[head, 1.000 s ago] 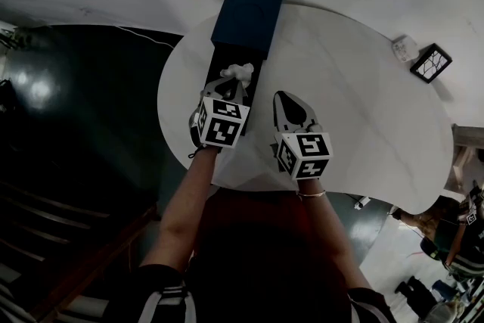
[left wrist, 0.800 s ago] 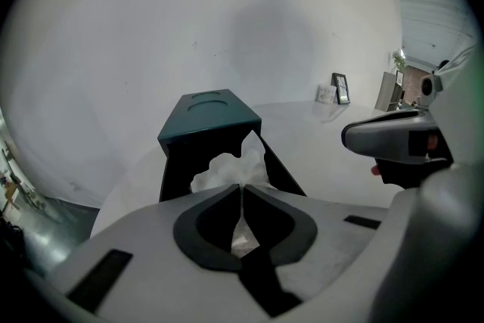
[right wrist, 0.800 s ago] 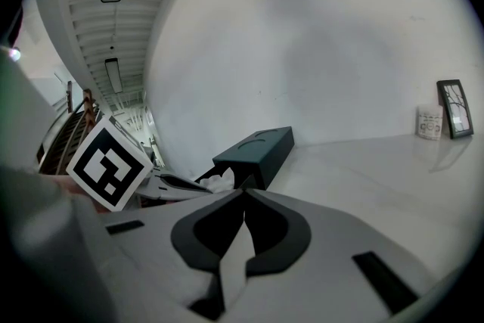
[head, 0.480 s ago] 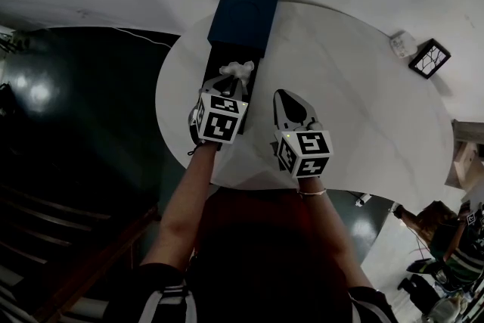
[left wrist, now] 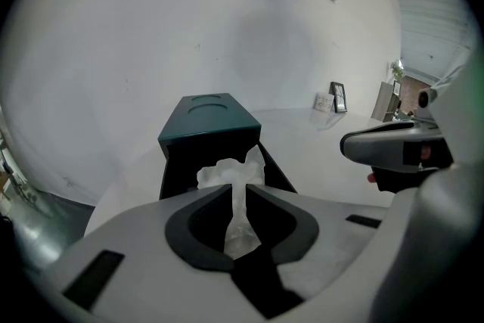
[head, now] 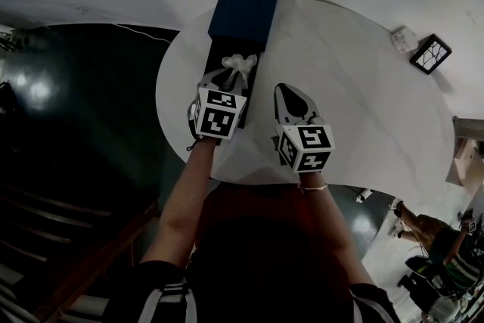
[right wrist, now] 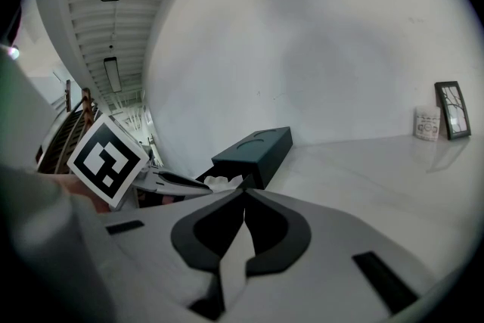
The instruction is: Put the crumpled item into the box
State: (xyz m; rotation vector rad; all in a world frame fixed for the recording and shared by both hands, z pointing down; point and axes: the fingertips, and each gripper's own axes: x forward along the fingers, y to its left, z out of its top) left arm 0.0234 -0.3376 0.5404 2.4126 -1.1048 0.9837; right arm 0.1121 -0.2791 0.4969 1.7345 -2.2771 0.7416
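While the white table (head: 363, 87) lies unchanged, the left gripper (head: 229, 73) has edged forward over the dark box (head: 246, 0).
Its jaws pinch the crumpled tissue (left wrist: 231, 176) above the box's open end; the right gripper (head: 282, 92) hovers beside it, jaws together and empty.

Head view looks steeply down on table (head: 363, 102), box (head: 246, 4) at 12 o'clock. Both gripper views sit low and close, facing the box; all three share it.
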